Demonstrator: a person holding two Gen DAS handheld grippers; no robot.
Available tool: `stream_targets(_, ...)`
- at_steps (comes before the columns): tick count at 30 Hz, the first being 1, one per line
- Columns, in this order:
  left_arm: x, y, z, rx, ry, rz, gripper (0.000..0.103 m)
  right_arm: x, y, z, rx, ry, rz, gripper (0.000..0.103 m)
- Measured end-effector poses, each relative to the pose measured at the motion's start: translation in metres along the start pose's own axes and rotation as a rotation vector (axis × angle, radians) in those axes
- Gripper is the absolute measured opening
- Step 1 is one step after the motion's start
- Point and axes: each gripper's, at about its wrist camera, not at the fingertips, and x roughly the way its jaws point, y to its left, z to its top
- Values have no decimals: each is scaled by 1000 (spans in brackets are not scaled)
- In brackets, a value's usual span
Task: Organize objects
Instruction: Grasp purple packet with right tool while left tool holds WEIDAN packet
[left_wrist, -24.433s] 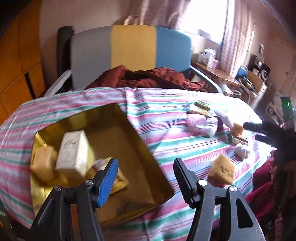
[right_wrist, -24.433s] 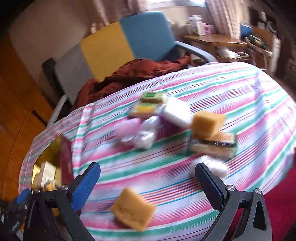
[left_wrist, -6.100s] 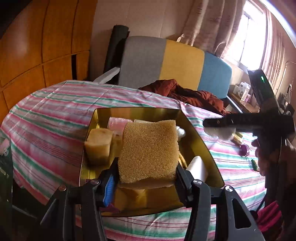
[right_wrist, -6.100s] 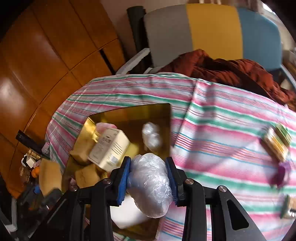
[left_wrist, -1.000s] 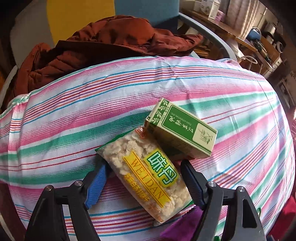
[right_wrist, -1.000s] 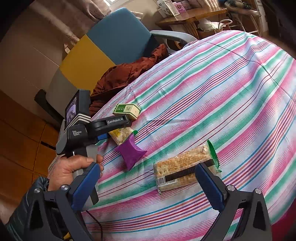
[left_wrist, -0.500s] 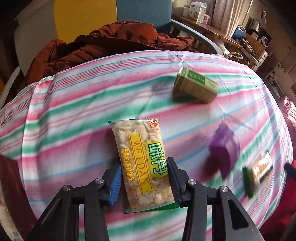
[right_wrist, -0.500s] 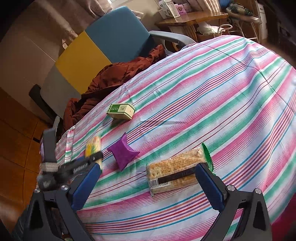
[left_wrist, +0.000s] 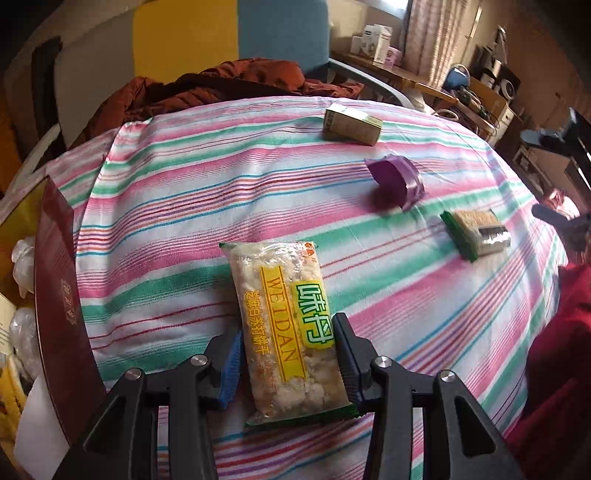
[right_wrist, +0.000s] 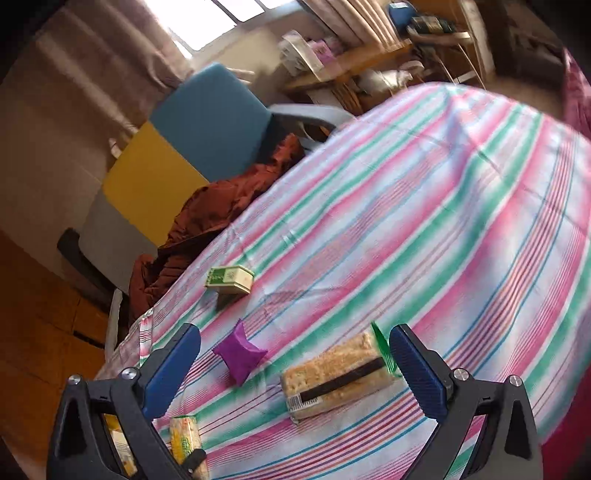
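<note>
My left gripper (left_wrist: 287, 343) is shut on a clear packet of crackers with a yellow and green label (left_wrist: 284, 314), held just above the striped tablecloth (left_wrist: 184, 206). The same packet (right_wrist: 184, 439) shows at the bottom of the right wrist view. My right gripper (right_wrist: 293, 336) is open wide above the table. A cracker pack with a black band (right_wrist: 336, 376) lies between and beyond its fingers, untouched. A purple pouch (right_wrist: 239, 354) and a green box (right_wrist: 229, 279) lie farther off. The left wrist view shows the pouch (left_wrist: 397, 181), box (left_wrist: 351, 123) and banded pack (left_wrist: 476, 230).
A gold box with a dark red wall (left_wrist: 55, 277) stands at the left table edge, holding bags and packets. Behind the table are a grey, yellow and blue chair (left_wrist: 184, 33) with a rust-brown garment (left_wrist: 221, 81), and a cluttered wooden desk (left_wrist: 406, 74). Red clothing (left_wrist: 554, 350) borders the right.
My left gripper closed on the cracker packet and carried it left, away from the green box, towards the gold box. The right gripper shifted slightly over the banded pack.
</note>
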Motion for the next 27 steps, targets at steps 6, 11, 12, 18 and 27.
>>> stream_targets(6, -1, 0, -8, 22, -70, -3, 46, 13, 29, -14, -161, 29, -67, 103)
stream_targets(11, -3, 4, -9, 15, -90, -29, 46, 34, 64, -40, -378, 85, -121, 103)
stream_targets(12, -3, 4, -10, 16, -96, -30, 46, 38, 72, -46, -430, 89, -141, 103)
stream_targets(18, -4, 5, -14, 25, -117, -40, 46, 64, 88, -63, -542, 191, -167, 81)
stream_targets(27, -4, 6, -15, 25, -128, -42, 46, 134, 121, -54, -629, 316, -189, 80)
